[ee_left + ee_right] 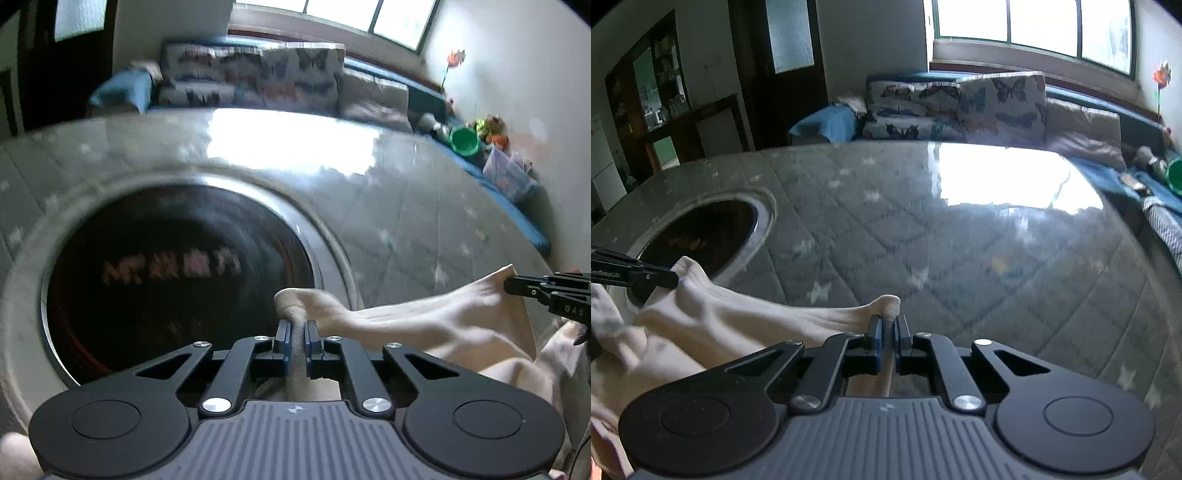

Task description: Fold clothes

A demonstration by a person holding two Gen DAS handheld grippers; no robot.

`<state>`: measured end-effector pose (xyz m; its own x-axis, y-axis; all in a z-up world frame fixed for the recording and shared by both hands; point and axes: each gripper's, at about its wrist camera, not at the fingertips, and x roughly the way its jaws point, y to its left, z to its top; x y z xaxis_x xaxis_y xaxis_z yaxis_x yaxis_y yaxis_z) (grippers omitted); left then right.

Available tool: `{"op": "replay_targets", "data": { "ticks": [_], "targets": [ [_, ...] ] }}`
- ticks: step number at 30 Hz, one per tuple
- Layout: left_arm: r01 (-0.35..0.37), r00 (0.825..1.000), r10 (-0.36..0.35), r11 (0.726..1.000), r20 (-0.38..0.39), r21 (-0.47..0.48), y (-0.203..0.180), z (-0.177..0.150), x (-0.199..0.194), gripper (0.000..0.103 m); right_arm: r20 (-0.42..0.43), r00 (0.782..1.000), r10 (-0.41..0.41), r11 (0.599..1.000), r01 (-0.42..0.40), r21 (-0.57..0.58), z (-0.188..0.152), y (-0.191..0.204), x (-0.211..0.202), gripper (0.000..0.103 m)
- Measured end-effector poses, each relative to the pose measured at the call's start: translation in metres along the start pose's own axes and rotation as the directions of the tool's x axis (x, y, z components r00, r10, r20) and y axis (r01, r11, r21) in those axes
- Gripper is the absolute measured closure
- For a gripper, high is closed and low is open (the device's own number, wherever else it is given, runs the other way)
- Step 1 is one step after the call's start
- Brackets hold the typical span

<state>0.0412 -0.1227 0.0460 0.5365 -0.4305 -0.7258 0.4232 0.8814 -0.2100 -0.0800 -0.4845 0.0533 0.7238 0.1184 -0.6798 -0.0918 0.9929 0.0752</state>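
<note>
This was a lived-in home, a sitting or dining room. A blue sofa (1137, 125) ran under a wide bright window (1030, 22), piled with butterfly-print cushions (960, 107) and a folded blue blanket (827, 123). The worktop (960, 240) wore a grey quilted cover with pale stars under a glossy sheet, with a round dark inset (701, 236). A dark wooden door with a frosted pane (786, 37) and a glass-fronted cabinet (653, 85) stood behind; a green plastic bowl (464, 141) and toys lay on the sofa.
</note>
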Motion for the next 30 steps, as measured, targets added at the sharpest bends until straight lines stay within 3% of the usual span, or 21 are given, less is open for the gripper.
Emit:
{"op": "replay_targets", "data": {
  "ticks": [9,16,19,22,25,27,30],
  "targets": [
    [-0.075,0.985,0.072,0.997,0.159,0.009,0.016,0.042,-0.031,0.096,0.117,0.993,0.016,0.998,-0.008,-0.067,0.066,0.027,0.006,0.098],
    [-0.171,0.959,0.167,0.985,0.227,-0.003,0.046,0.087,-0.025,0.096,0.157,0.988,0.015,0.996,-0.001,-0.086,0.116,0.051,0.049,0.098],
    [-0.204,0.952,0.206,0.978,0.229,-0.034,0.063,0.101,-0.013,0.096,0.172,0.985,0.002,0.997,0.012,-0.080,0.134,0.058,0.074,0.098],
    [-0.200,0.956,0.211,0.977,0.204,-0.073,0.080,0.109,0.004,0.095,0.150,0.989,-0.004,0.996,0.018,-0.089,0.143,0.066,0.099,0.097],
    [-0.198,0.964,0.211,0.976,0.163,-0.095,0.093,0.108,0.017,0.090,0.118,0.993,-0.011,0.992,0.025,-0.122,0.142,0.074,0.114,0.092],
    [-0.204,0.967,0.214,0.975,0.141,-0.084,0.097,0.101,0.019,0.077,0.108,0.994,-0.001,0.988,0.017,-0.151,0.137,0.078,0.113,0.092],
    [-0.199,0.972,0.205,0.978,0.116,-0.061,0.100,0.086,0.012,0.073,0.091,0.996,0.019,0.984,-0.002,-0.178,0.127,0.080,0.103,0.092]
  ]
}}
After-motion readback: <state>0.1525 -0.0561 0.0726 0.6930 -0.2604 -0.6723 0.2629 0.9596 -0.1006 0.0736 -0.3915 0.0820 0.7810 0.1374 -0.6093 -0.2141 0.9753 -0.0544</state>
